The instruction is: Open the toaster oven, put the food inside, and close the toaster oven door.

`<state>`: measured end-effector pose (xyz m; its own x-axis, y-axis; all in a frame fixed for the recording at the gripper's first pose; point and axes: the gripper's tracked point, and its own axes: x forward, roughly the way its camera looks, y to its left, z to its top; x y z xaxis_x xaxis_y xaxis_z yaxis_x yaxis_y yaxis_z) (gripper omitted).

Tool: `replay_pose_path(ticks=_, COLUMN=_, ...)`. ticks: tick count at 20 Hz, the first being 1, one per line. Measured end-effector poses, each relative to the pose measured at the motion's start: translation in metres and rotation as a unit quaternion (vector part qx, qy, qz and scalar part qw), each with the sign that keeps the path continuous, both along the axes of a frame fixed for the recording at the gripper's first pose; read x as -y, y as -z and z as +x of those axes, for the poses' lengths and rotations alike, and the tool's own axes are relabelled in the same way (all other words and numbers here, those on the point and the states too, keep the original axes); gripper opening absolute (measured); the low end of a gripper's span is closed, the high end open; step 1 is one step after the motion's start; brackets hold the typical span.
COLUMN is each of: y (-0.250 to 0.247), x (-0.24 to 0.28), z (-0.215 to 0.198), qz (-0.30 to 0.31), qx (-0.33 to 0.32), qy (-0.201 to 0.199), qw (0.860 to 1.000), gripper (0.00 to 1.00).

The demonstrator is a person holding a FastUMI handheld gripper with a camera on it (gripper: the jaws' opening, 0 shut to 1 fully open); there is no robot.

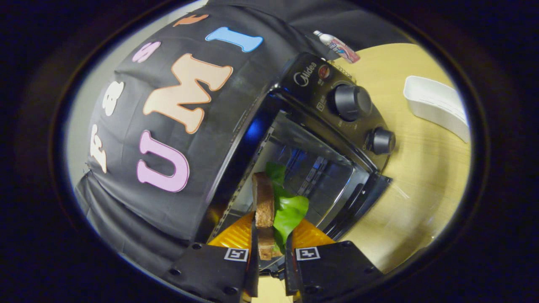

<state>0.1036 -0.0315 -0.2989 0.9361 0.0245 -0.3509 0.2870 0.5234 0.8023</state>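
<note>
A black toaster oven [320,97] stands on the wooden table [417,168], seen tilted, with its door [358,202] swung down open and the shiny chamber [303,168] exposed. My gripper [270,248] is shut on the food, a sandwich [273,210] of brown bread with a green lettuce leaf sticking out. The sandwich stands on edge between my fingers and reaches just into the oven's mouth. Two round knobs [351,102] sit on the oven's control panel beyond the door.
A white rectangular tray [438,105] lies on the table past the oven's knob side. A small bottle [337,45] lies at the table's far edge behind the oven. The black booth cloth [177,126] hangs close on the oven's other side.
</note>
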Motion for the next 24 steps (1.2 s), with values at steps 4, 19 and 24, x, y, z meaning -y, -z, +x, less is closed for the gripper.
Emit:
replay_pose_path(ticks=4, y=-0.002, x=0.004, z=0.001, qz=-0.035, qx=0.005, qy=0.000, qw=0.999, gripper=0.37)
replay_pose_path(ticks=19, y=-0.007, x=0.032, z=-0.041, qz=-0.122, qx=-0.012, qy=0.021, qw=0.992, gripper=0.99)
replay_pose_path(ticks=24, y=-0.025, x=0.031, z=-0.068, qz=-0.170, qx=-0.003, qy=0.000, qw=0.985, gripper=0.99)
